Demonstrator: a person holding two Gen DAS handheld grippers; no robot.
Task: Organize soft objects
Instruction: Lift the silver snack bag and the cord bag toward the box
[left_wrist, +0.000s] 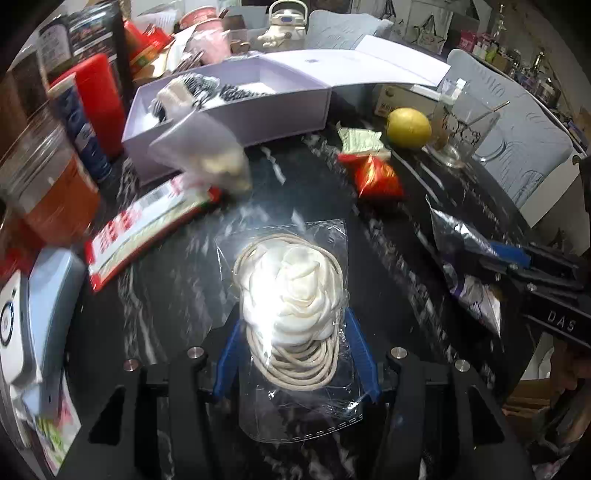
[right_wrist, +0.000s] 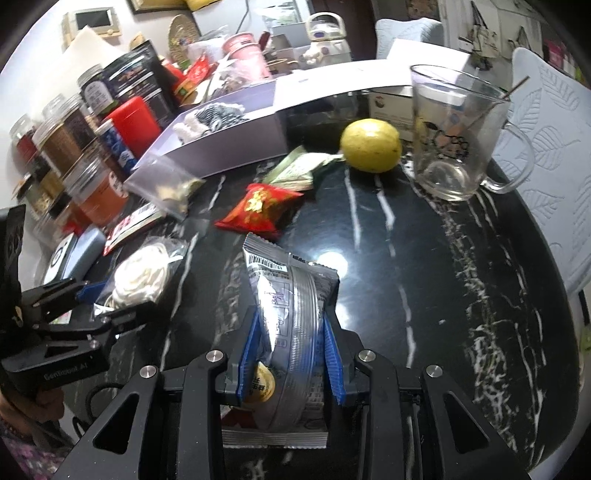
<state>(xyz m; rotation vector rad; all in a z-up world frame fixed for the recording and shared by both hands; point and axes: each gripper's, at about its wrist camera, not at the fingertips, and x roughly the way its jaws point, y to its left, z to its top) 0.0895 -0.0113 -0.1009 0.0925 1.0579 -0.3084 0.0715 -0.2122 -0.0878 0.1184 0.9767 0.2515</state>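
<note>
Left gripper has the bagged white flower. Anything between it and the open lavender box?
Yes, partly. The left gripper is shut on the bagged white flower. On the way to the lavender box, a clear pouch leans against the box's near wall, with a red-and-white packet flat just in front. Going over them looks feasible.

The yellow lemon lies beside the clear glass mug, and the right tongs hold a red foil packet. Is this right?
Not quite. The right tongs hold a silver foil packet; the red foil packet lies free on the table, as the right wrist view shows. The yellow lemon does lie beside the clear glass mug.
</note>
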